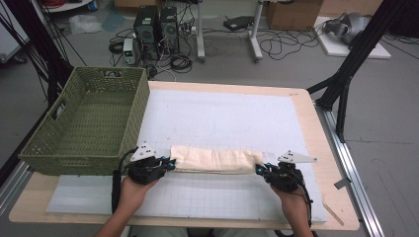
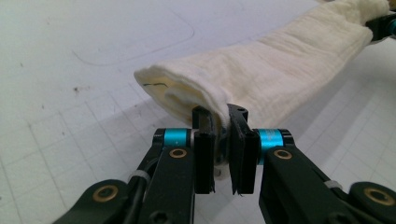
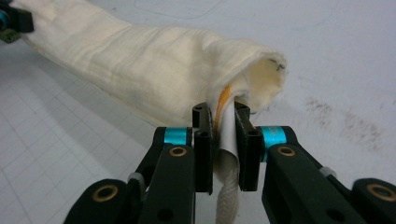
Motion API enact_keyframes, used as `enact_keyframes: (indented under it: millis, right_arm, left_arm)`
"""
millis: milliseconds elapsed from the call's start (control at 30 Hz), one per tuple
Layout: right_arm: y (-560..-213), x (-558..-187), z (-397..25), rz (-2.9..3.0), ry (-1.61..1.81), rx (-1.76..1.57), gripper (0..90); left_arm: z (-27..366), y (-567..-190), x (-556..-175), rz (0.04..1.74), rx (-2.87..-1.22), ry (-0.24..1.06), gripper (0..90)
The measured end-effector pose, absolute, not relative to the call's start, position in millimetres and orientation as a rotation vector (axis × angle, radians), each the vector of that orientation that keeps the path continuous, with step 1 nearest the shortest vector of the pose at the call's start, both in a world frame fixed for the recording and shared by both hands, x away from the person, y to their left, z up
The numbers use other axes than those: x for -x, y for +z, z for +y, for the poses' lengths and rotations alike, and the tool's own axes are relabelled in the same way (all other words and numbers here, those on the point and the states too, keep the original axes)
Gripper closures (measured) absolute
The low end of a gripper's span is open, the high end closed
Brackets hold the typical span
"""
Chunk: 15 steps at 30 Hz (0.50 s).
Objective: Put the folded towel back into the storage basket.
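Both forearms come in low and nearly parallel, each hand wrapped around its tool. The left gripper pinches one end of the folded cream cotton cloth, jaws nearly closed on a fold of fabric. The right gripper is clamped just as narrowly on the opposite end of the cloth. The cloth lies on the white gridded mat, just right of the green woven basket, its long axis running away from the basket.
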State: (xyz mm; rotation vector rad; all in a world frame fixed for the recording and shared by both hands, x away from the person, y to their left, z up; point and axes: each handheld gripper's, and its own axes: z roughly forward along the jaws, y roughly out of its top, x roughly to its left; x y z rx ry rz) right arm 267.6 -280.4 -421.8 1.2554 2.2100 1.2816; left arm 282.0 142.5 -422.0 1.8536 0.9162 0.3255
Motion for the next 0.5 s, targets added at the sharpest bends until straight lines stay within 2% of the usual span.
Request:
enact_keyframes:
  millis: [500]
  right_arm:
    - [-379,-268,-270,2.134,1.271,-0.983,80.6]
  left_arm:
    - [161,-380,-276,0.838,-1.741,0.398,81.6]
